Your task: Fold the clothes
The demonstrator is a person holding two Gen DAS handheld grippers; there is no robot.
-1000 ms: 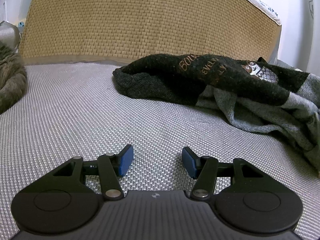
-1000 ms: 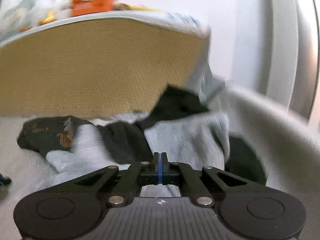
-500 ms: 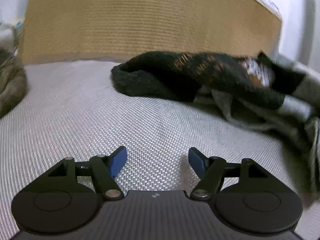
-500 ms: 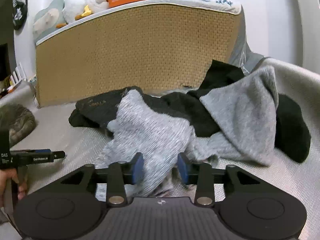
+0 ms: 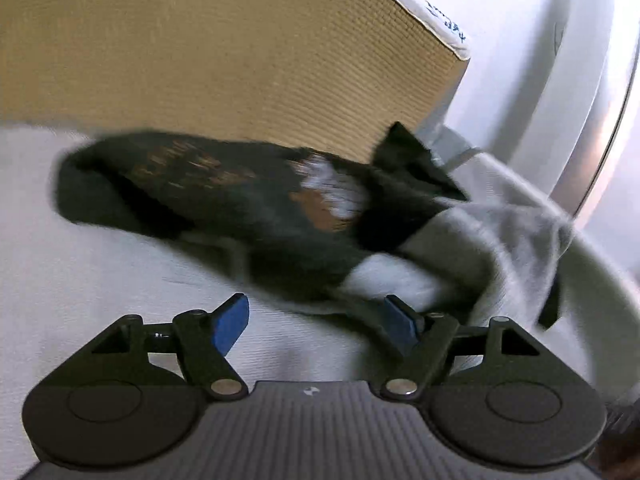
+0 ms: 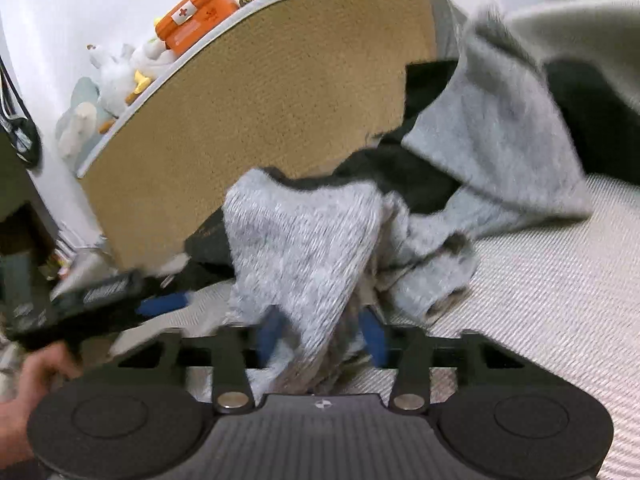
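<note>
**Grab phase: sweater bunched, right side closing on the grey fold**

Since the earlier frames the left gripper point(image 5: 316, 326) has swung in toward the garment, and the right gripper point(image 6: 322, 334), then clear of the cloth, now has grey knit between its pads.

Left view: blurred. The black-and-grey sweater point(image 5: 248, 204) lies crumpled on the woven grey bed cover point(image 5: 92, 280), in front of the tan wicker panel point(image 5: 224, 52). Left gripper jaws are opening, wide apart, nothing between them; the right-hand pad point(image 5: 398, 322) sits just at the dark hem, contact uncertain.

Right view: a grey fold of the sweater point(image 6: 304, 248) drapes down between the blue pads point(image 6: 270, 330). Jaws are closing; the cloth is between them, but blur keeps me from saying the pads press yet. The left gripper point(image 6: 160, 304) shows at lower left, near the pile, with a hand point(image 6: 36, 368) behind it.

Judgement: step in hand is picking up, ahead of spreading flat; no fold made yet. Next: right side must finish its pinch, left must close on the dark hem, then both lift and draw apart to open the garment.
</note>
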